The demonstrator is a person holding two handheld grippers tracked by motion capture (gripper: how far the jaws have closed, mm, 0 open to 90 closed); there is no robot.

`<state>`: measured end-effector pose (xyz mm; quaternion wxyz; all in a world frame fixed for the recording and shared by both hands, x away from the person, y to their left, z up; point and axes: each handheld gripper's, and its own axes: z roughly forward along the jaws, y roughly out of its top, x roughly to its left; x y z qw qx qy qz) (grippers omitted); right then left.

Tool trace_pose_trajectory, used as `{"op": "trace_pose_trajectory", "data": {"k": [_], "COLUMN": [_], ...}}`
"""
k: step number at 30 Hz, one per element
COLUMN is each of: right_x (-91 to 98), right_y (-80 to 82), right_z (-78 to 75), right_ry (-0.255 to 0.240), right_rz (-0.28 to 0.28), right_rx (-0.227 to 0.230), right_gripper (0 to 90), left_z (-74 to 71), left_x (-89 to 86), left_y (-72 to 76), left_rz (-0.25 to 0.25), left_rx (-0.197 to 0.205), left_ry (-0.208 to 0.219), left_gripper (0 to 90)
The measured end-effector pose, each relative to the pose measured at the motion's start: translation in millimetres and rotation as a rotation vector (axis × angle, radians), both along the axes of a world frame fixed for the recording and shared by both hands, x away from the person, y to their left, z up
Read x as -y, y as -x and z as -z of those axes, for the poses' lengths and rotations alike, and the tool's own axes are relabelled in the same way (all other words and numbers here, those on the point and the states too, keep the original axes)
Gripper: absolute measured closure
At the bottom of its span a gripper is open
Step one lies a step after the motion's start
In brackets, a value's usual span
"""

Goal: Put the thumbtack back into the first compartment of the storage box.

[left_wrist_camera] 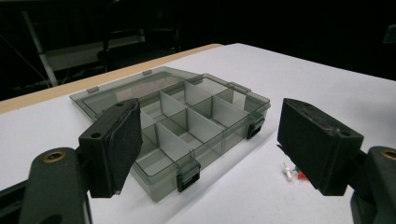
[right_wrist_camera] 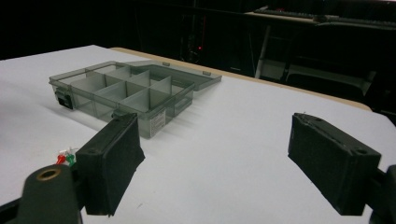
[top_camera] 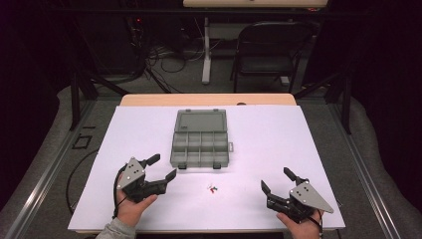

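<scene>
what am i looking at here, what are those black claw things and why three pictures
The claws are two-jaw grippers, one in each of a person's hands. The high view looks down on the white table: left gripper and right gripper, both open and holding nothing. The other two pictures come from cameras riding on each gripper, looking out between its own black jaws. On the table lies a grey box with its lid open flat and its compartments seemingly empty. In front of it lie a few small pins, red, green and white. Nothing is touched.

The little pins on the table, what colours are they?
The pins are red, green and white, clearest in the left gripper view.
</scene>
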<state>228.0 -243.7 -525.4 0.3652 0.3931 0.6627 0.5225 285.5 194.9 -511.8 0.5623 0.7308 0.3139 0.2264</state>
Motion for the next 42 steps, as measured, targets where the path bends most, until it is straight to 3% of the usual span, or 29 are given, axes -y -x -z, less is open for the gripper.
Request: {"op": "trace_pose_trajectory", "data": {"k": [8,11,15,18,23,27,33,34,36,42], "right_x": [-2.8,-2.7,-3.9,-5.1,-5.0,-4.3,-3.9,-3.9,-4.1,-5.7], "right_y": [-1.2,-1.4,-2.1,-3.0,-3.5,-2.1,-2.0,-2.2,-2.3,-1.9], "right_z": [3.2,3.4,4.4,4.9,7.9,7.5,8.0,8.1,8.2,9.4], "right_ry": [0.011,0.016,0.017,-0.008,0.001,-0.022,-0.026,-0.029,-0.030,-0.033], "right_rz": [-0.031,-0.039,-0.043,-0.050,-0.058,-0.070,-0.084,-0.087,-0.093,-0.104], "right_rx": [-0.009,-0.018,-0.018,-0.035,-0.037,-0.034,-0.028,-0.025,-0.024,-0.013], "right_gripper": [16.3,16.0,15.6,14.9,14.2,14.2,14.2,14.2,14.2,14.2], "left_z": [4.3,5.1,1.5,-6.9,-18.3,-22.0,-11.0,-4.5,1.9,15.1], "left_x": [2.9,6.2,8.0,13.0,29.0,43.1,60.2,64.9,67.0,66.8], "left_y": [-1.5,-3.1,-7.3,-12.6,-20.9,-28.0,-32.8,-31.3,-29.3,-28.1], "left_rz": [0.018,0.008,0.010,0.018,0.041,0.054,0.085,0.103,0.112,0.139], "left_rx": [-0.032,-0.070,-0.087,-0.100,-0.121,-0.133,-0.171,-0.183,-0.190,-0.224], "left_ry": [-0.008,-0.021,-0.015,-0.023,-0.052,-0.046,-0.014,-0.046,-0.063,-0.090], "left_gripper": [21.9,21.9,21.7,22.3,32.3,38.1,43.1,43.4,44.2,44.8]}}
